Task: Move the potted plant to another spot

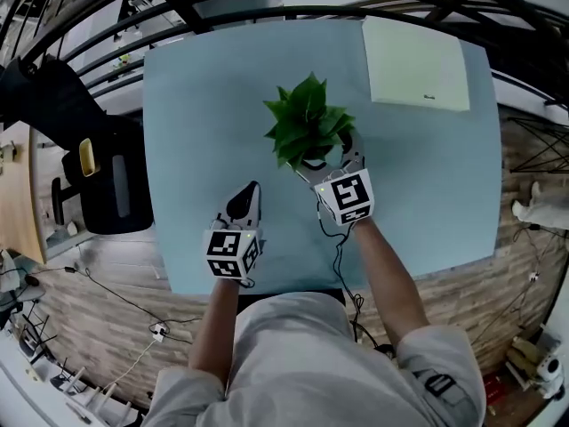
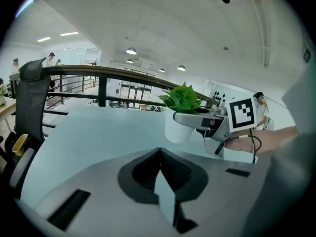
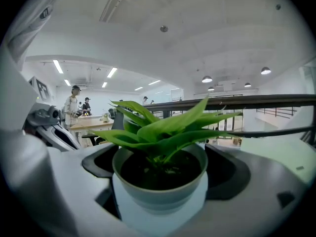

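Potted plant [image 1: 308, 127] at table [image 1: 204, 132] centre, pad [image 1: 415, 63] behind-right (chair [image 1: 98, 167] off left).

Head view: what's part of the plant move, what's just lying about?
Job: potted plant; right claw, shut on it; table.
Lying about: pale sheet at the table's far right corner; black chair on the left; left claw, shut, empty.
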Demonstrator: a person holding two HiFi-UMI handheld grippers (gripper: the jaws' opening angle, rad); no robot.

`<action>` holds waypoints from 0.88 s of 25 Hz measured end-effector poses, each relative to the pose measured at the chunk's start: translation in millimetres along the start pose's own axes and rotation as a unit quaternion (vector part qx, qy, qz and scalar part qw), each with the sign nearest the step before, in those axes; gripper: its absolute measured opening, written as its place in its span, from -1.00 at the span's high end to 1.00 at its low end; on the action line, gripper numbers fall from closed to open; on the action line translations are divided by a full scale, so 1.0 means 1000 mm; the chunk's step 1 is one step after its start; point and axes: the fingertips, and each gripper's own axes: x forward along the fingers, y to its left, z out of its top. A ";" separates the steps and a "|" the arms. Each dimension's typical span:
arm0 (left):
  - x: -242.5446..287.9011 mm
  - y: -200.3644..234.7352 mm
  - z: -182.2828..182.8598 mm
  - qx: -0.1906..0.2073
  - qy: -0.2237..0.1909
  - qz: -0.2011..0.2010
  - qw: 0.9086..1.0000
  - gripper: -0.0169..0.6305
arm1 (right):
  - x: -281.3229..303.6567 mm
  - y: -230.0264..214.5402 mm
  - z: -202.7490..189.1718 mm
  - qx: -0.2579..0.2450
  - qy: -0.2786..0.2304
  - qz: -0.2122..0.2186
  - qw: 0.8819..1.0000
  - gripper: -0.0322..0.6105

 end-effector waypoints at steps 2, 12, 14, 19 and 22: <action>-0.008 0.004 0.006 0.003 -0.011 -0.002 1.000 0.91 | -0.005 0.012 0.012 -0.001 -0.009 -0.001 1.000 -0.79; -0.073 0.010 0.041 0.031 -0.069 -0.004 0.997 0.91 | -0.034 0.080 0.076 -0.023 -0.052 0.008 0.998 -0.79; -0.086 0.012 0.048 0.037 -0.080 -0.004 0.996 0.91 | -0.039 0.091 0.089 -0.030 -0.059 0.011 0.998 -0.79; -0.120 0.016 0.062 0.046 -0.107 -0.004 0.993 0.91 | -0.053 0.119 0.121 -0.045 -0.083 0.011 0.996 -0.79; -0.134 0.017 0.071 0.051 -0.125 -0.008 0.991 0.91 | -0.061 0.131 0.137 -0.046 -0.096 0.006 0.994 -0.79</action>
